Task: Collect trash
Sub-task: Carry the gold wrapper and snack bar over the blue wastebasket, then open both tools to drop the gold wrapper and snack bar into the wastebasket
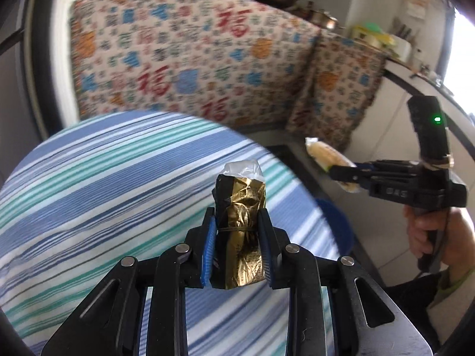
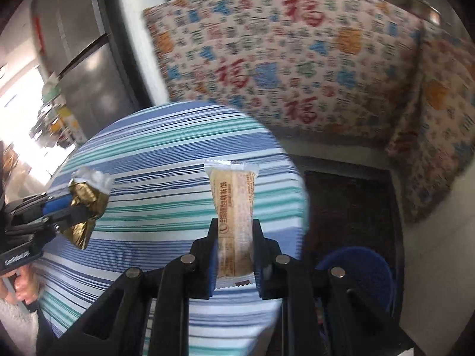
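- Above the round table with the blue, teal and white striped cloth (image 1: 98,160), both grippers are held clear of the surface, each angled downward with a piece of trash.
- Left gripper (image 1: 237,231): its blue pads (image 1: 209,246) are clamped on a crumpled gold-and-black wrapper (image 1: 242,222), which stands upright between the fingers with a bit of white plastic at its top.
- From the right wrist view this same gripper (image 2: 71,207) enters from the left edge, with the person's hand (image 2: 25,289) below it gripping the handle.
- Right gripper (image 2: 234,249): its jaws are closed on a tan snack wrapper (image 2: 234,213) with printed text, held upright, its serrated top edge pointing away from the camera.
- From the left wrist view the right gripper (image 1: 338,175) reaches in from the right, roughly level, the person's hand (image 1: 433,234) wrapped around its handle.
- Behind the table hangs a patterned cloth (image 1: 190,50) with red characters.
- A blue round object (image 2: 365,270) lies low beside the table.
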`<state>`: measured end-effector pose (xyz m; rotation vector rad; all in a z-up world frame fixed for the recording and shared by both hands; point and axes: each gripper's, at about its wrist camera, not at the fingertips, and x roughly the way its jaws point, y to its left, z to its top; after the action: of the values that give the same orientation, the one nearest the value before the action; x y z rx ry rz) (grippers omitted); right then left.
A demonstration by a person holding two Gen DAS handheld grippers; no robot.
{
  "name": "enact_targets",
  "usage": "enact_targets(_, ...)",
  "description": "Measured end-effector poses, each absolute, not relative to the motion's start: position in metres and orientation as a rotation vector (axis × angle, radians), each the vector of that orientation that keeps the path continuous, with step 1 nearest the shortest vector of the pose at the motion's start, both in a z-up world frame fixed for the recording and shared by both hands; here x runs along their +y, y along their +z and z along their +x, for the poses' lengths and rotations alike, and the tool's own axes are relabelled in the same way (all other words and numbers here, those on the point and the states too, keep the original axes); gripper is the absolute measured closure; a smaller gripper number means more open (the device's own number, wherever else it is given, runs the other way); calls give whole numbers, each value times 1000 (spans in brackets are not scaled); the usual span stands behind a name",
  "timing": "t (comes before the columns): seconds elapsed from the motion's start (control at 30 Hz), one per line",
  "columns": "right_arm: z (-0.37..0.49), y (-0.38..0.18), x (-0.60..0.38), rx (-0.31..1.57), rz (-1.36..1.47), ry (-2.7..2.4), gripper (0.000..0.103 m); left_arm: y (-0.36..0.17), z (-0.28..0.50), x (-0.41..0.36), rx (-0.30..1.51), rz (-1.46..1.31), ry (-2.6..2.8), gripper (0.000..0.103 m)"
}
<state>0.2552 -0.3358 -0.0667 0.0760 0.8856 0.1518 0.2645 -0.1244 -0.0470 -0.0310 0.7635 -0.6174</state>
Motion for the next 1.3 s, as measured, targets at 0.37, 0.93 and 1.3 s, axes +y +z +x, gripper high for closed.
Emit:
enact_targets(0.37, 208, -84, -472, 927, 172, -105, 84, -45, 267, -305, 812, 40, -844, 76)
enact_targets(0.93, 199, -177, -567, 1062, 225, -174, 83, -120, 286, -437, 938, 65, -943, 75)
enact_targets(1.3, 209, -225, -583, 1050, 215, -196, 44, -152, 305, -464, 938, 98, -926, 32)
